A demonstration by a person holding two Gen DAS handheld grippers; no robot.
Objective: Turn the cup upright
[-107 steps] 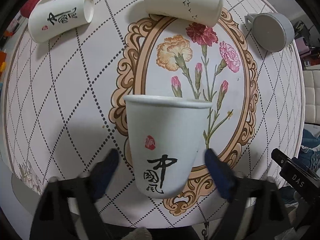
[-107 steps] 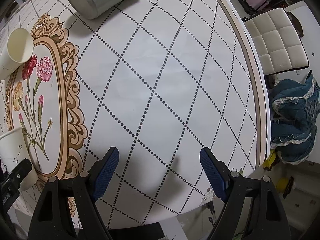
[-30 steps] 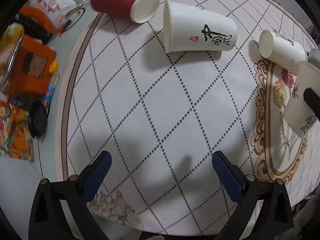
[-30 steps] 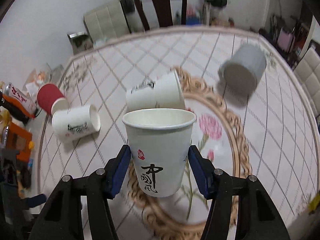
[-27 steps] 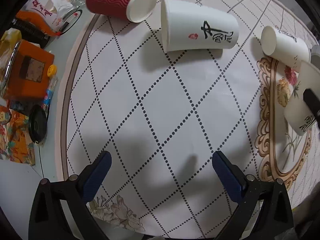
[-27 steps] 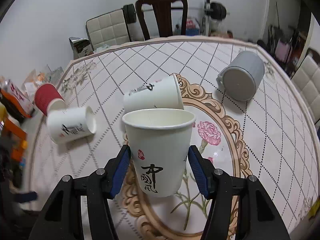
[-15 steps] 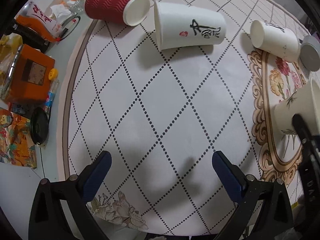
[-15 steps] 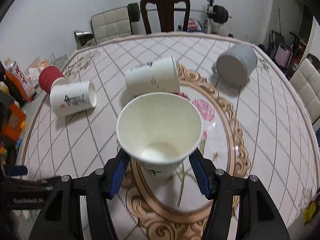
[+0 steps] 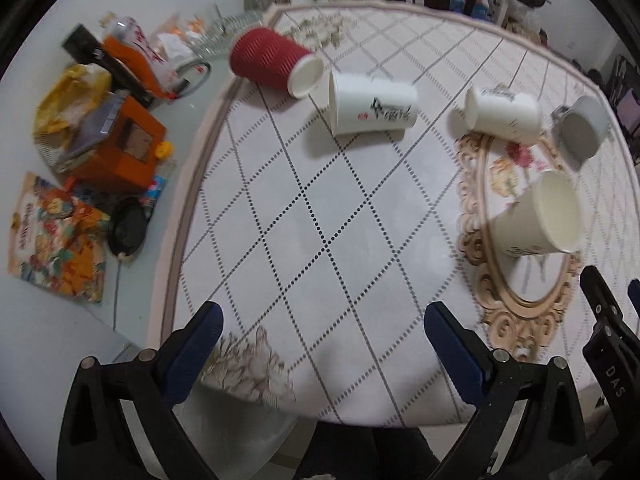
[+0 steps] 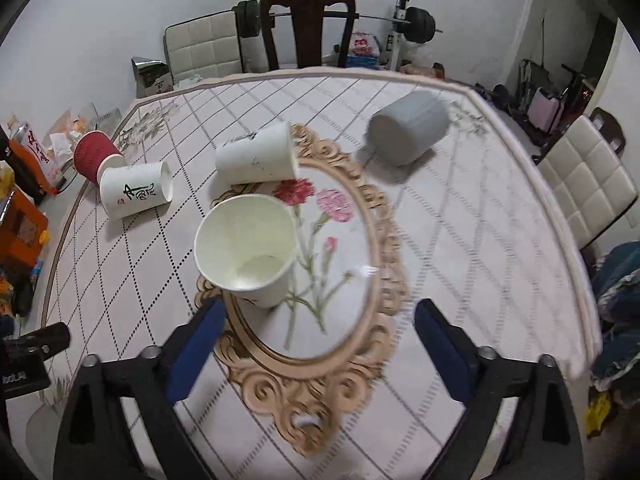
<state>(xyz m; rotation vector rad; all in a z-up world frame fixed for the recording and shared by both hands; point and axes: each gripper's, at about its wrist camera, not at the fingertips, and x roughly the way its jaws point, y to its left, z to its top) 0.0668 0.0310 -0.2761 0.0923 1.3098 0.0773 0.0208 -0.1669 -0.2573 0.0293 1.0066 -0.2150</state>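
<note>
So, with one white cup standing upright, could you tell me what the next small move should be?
Probably send the open left gripper toward the nearest lying calligraphy paper cup. The upright cup stands free of the open right gripper; four cups lie sideways.

An upright paper cup (image 10: 248, 252) stands on the table (image 10: 460, 240), left of centre in the right wrist view. Behind it a second cup (image 10: 256, 158) lies on its side; farther left lie a lettered cup (image 10: 136, 192) and a ribbed cup (image 10: 94, 156), touching. A mug (image 10: 406, 130) lies at upper right. A chair (image 10: 306, 28) stands behind the table.
</note>
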